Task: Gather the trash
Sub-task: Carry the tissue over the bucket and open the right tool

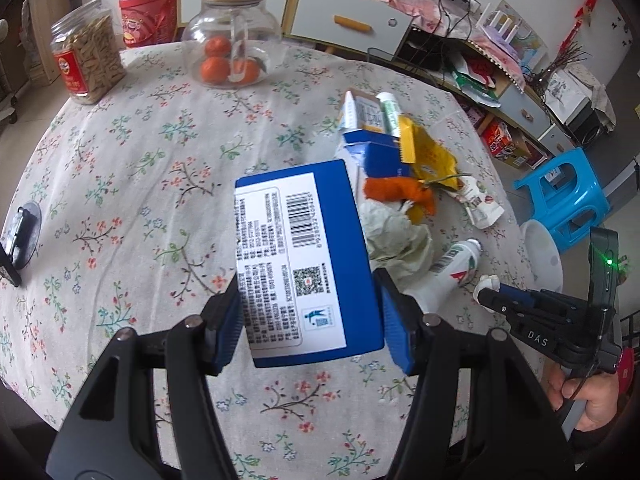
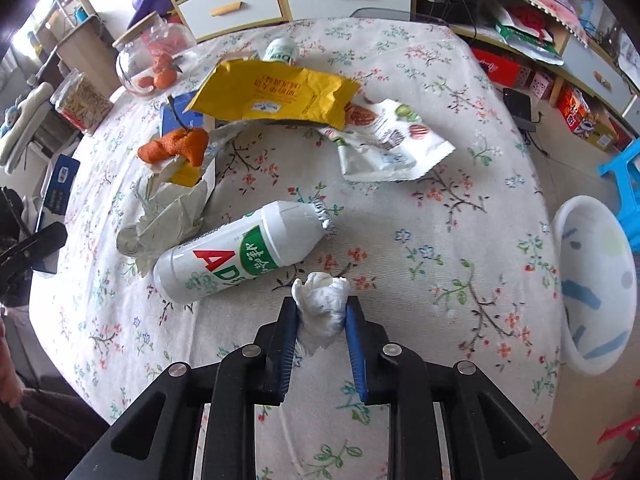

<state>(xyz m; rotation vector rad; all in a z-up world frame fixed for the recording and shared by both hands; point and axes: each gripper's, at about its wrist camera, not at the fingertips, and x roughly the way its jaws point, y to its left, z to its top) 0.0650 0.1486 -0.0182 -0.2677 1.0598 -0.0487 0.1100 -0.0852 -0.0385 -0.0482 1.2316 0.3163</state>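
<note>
My left gripper (image 1: pixel 310 308) is shut on a blue carton (image 1: pixel 304 256) with a white label, held above the flowered tablecloth. My right gripper (image 2: pixel 322 312) is shut on a crumpled white tissue wad (image 2: pixel 322 308), low over the cloth; it also shows at the right of the left wrist view as the right gripper (image 1: pixel 490 290). Just beyond it a white drink bottle (image 2: pixel 240 252) lies on its side. Further back lie crumpled paper (image 2: pixel 168 220), orange peel (image 2: pixel 176 146), a yellow wrapper (image 2: pixel 276 94) and a white snack pouch (image 2: pixel 388 144).
A white bin (image 2: pixel 596 292) stands off the table's right edge, beside a blue stool (image 1: pixel 564 196). A glass jar with oranges (image 1: pixel 232 40) and a jar of snacks (image 1: pixel 88 60) stand at the far side. A dark stand (image 1: pixel 20 236) sits at the left edge.
</note>
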